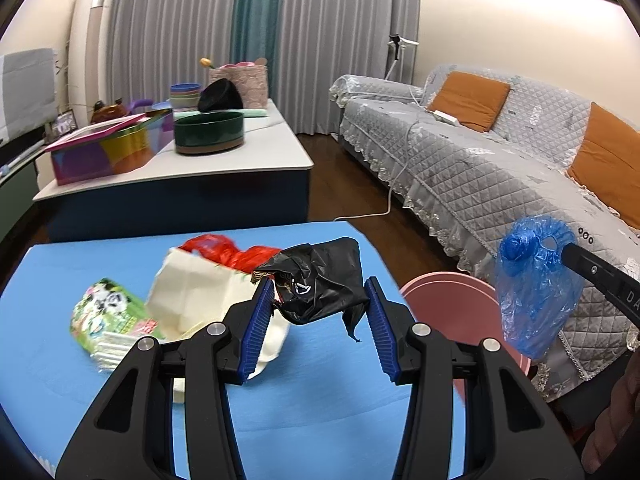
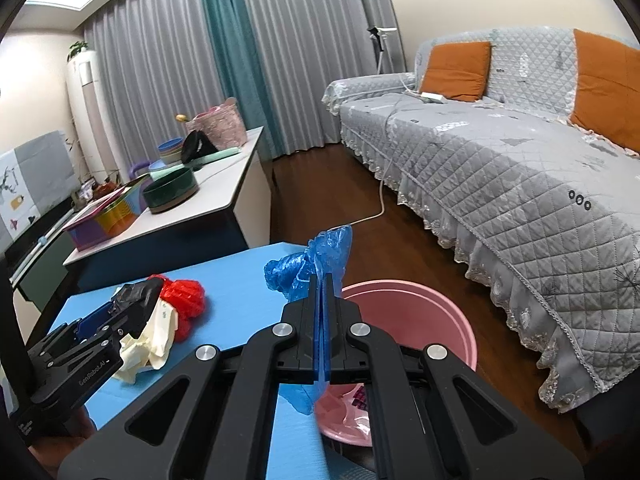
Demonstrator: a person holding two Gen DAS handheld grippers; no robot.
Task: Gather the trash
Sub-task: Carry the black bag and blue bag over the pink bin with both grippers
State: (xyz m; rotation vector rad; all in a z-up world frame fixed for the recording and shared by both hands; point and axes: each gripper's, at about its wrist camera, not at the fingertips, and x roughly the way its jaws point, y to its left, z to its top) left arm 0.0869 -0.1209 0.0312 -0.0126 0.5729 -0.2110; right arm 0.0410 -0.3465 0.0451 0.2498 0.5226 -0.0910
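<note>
My left gripper [image 1: 319,294] is open, its blue pads on either side of a crumpled black plastic bag [image 1: 320,280] above the blue table [image 1: 100,252]. Behind the bag lie a cream bag [image 1: 192,292], a red bag [image 1: 224,250] and a green panda wrapper [image 1: 108,312]. My right gripper [image 2: 323,280] is shut on a blue plastic bag [image 2: 312,264] and holds it over the rim of the pink bin [image 2: 420,312]. The blue bag also shows in the left wrist view [image 1: 532,284], beside the pink bin [image 1: 452,292].
A grey-covered sofa [image 2: 500,168] with orange cushions stands at the right. A white side table [image 1: 224,152] behind holds a green pot [image 1: 209,132], a colourful tin [image 1: 108,148] and bowls. A white cable [image 2: 380,200] runs over the wooden floor.
</note>
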